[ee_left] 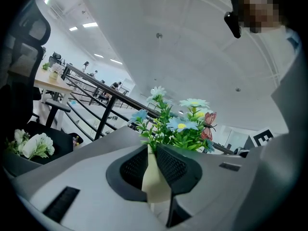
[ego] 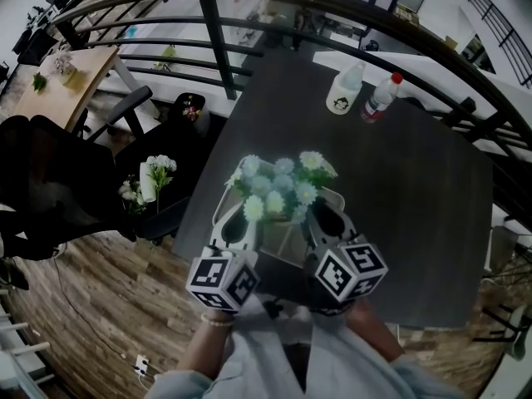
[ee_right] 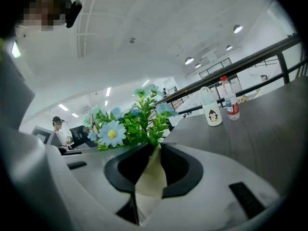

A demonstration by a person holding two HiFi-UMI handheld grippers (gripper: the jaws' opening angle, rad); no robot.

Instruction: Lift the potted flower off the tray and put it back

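- Gripping from the lower left of the head view, the left claw (ego: 241, 219) pinches the cream rim of the potted flower (ego: 283, 191).
- At centre frame its blooms stand upright between both claws over the dark desk (ego: 416, 189); whether the pot rests on its tray I cannot tell.
- Right of centre, the right claw (ego: 326, 216) pinches the opposite rim, likely sharing the load so nothing tips.
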